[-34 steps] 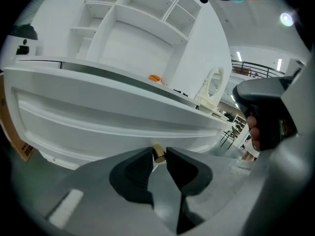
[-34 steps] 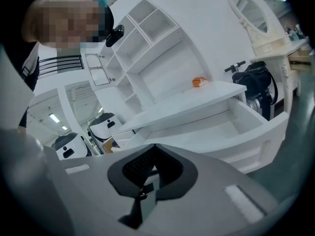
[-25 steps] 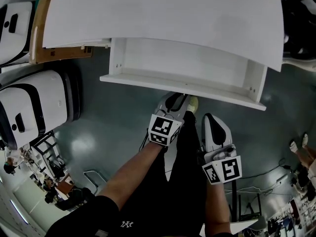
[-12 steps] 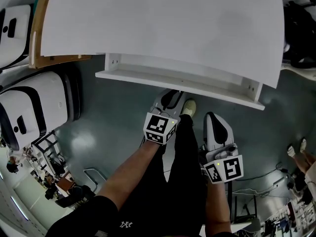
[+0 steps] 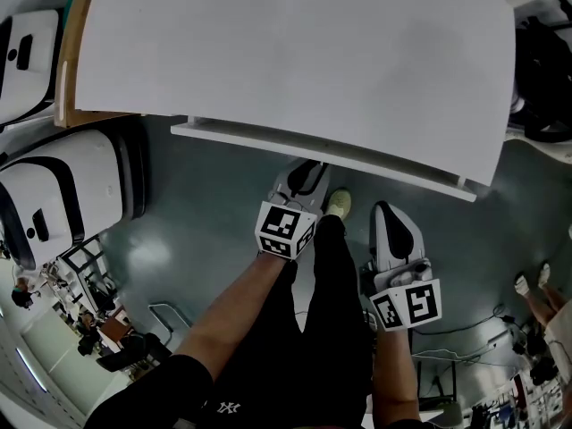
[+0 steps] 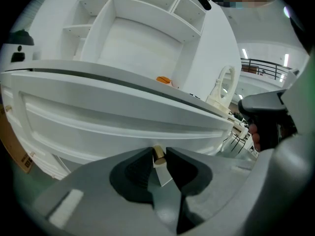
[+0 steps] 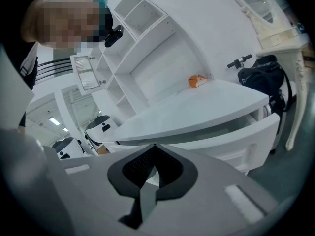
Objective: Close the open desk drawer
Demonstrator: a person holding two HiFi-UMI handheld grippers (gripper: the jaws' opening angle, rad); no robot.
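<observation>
Left gripper (image 6: pixel 159 150) clamps the knob (image 6: pixel 159 155) of the drawer (image 5: pixel 322 155), barely proud of the desk's (image 5: pixel 295 52) near edge, right gripper (image 7: pixel 155 146) pinched empty; a skewed push could jam it.

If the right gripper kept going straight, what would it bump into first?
The right gripper would probably hit the white drawer front, just under the desk top, though depth is unclear.

Out front, the left claw (image 5: pixel 309 170) points forward at the end of a bare, outstretched left forearm (image 5: pixel 234 307), jaws pinched on a small brass knob (image 6: pixel 158 153). Just beside it and a touch back, the right claw (image 5: pixel 386 214) hangs with jaws pressed together, empty, the right forearm (image 5: pixel 393 374) tucked in close.
</observation>
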